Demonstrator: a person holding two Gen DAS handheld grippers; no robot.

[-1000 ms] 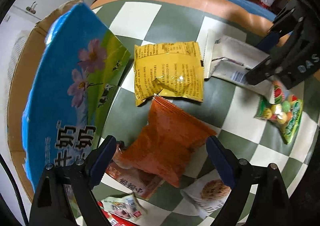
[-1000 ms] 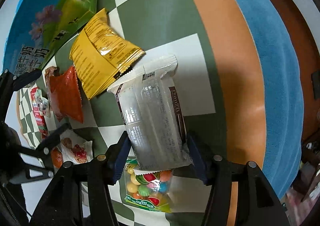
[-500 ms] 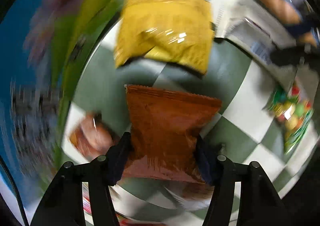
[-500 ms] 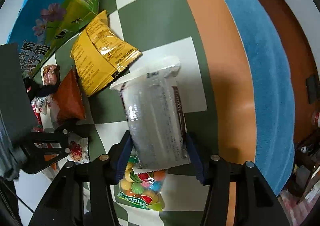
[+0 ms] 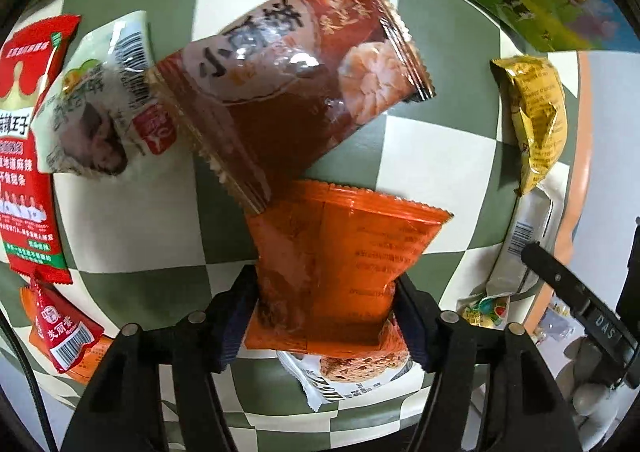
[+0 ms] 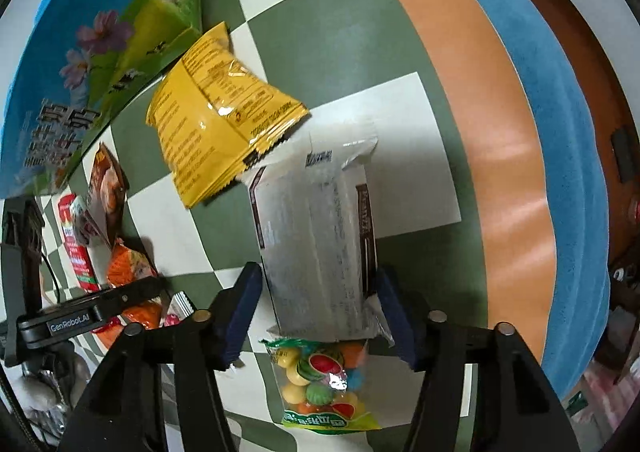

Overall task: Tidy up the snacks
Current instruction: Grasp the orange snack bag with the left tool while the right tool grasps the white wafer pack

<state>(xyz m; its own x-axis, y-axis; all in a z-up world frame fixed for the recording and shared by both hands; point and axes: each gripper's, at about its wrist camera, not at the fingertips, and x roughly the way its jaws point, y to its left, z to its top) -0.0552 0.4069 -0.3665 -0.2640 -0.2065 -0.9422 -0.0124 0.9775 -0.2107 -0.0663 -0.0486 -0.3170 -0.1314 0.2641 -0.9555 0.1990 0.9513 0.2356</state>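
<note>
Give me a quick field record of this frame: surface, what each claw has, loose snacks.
surface: checkered cloth
left claw: shut on orange packet
right claw: shut on white packet
under white packet: candy bag
loose: yellow packet, brown packet, red packet
back: blue bag

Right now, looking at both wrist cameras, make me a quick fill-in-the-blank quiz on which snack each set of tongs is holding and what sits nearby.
1. The left tongs are shut on the ____ packet.
2. The right tongs grip a long ____ wrapper.
3. Just below the right tongs lies a clear bag of ____-shaped candies.
4. The yellow packet lies on the green-and-white ____ cloth.

Missing words: orange; white; fruit; checkered
</note>
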